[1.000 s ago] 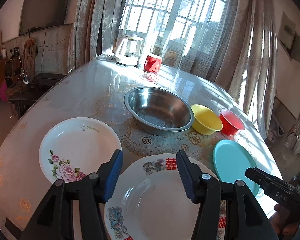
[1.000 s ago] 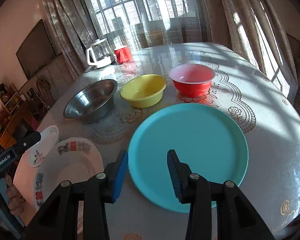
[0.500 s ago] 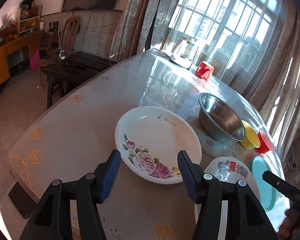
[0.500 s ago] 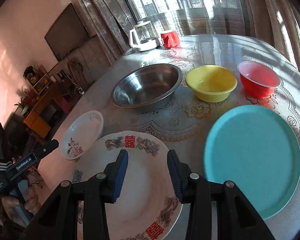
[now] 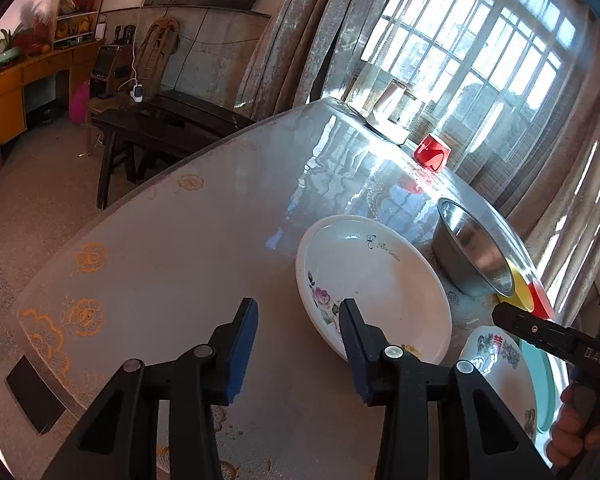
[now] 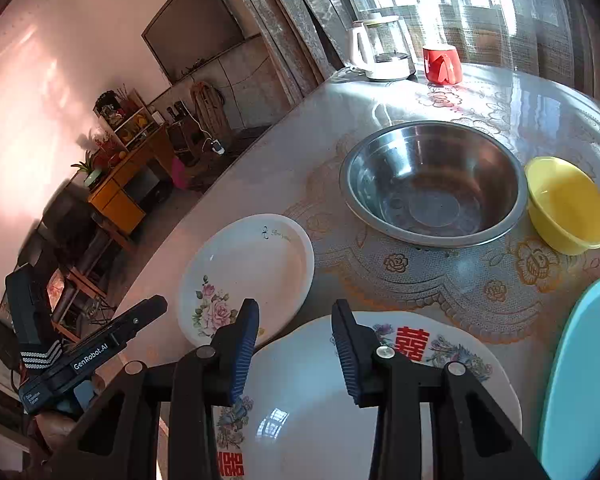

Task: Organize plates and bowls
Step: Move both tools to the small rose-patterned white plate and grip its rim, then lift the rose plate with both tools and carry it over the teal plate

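Both grippers are empty, jaws apart. The left gripper (image 5: pixel 298 338) hangs over the desk (image 5: pixel 180 248) at the near rim of the rose plate (image 5: pixel 374 284), its right finger in front of that rim. The right gripper (image 6: pixel 294 344) sits above the big plate with red characters (image 6: pixel 380 396), right next to the rose plate. Behind those: a steel bowl (image 6: pixel 434 182), then a yellow bowl (image 6: pixel 566 206) just beside it, and a teal plate (image 6: pixel 584 380) off to the right. Red mug (image 6: pixel 442 64) and kettle (image 6: pixel 380 54) are way back by the window.
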A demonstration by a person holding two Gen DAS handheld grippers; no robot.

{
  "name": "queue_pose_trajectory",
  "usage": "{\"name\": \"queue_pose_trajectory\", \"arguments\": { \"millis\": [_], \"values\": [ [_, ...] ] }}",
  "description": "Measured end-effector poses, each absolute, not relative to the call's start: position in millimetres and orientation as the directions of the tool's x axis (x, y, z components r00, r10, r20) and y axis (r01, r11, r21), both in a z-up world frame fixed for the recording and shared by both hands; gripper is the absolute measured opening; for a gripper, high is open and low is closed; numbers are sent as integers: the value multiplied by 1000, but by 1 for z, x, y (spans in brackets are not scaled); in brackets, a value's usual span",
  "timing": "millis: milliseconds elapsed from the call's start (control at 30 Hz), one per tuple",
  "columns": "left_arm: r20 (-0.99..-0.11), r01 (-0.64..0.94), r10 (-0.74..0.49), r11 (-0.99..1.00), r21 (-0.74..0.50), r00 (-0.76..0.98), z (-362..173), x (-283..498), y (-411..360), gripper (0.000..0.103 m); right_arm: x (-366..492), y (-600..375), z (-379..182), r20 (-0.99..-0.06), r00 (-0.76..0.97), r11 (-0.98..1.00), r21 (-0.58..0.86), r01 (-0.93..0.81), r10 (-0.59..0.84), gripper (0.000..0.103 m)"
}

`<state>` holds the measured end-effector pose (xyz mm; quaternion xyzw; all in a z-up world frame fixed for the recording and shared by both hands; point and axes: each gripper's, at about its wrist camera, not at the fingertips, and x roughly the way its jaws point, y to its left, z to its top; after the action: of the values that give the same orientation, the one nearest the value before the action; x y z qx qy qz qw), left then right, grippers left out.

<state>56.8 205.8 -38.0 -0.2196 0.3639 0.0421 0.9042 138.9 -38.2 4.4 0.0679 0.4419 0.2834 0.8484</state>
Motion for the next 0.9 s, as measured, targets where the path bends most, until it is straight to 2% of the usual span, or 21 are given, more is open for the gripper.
{"name": "queue_pose_trajectory", "arguments": {
  "millis": [167,400,633,900],
  "values": [
    [-696,-244,-83,902,-357,713,-45,69,210,40,159,-15,-7,-757,423,847,320,-425,498,29],
    [-716,-223,-116,906,-361,688,-53,88,208,27,186,-3,-25,-804,395,871,284,-400,444,26],
    [-702,-169,-164,910,-379,693,-65,99,201,19,201,12,-40,-839,323,856,278,-436,438,21],
    [-707,-194,-138,910,-368,694,-58,99,199,19,202,9,-37,-817,338,853,314,-417,466,21]
  ]
}}
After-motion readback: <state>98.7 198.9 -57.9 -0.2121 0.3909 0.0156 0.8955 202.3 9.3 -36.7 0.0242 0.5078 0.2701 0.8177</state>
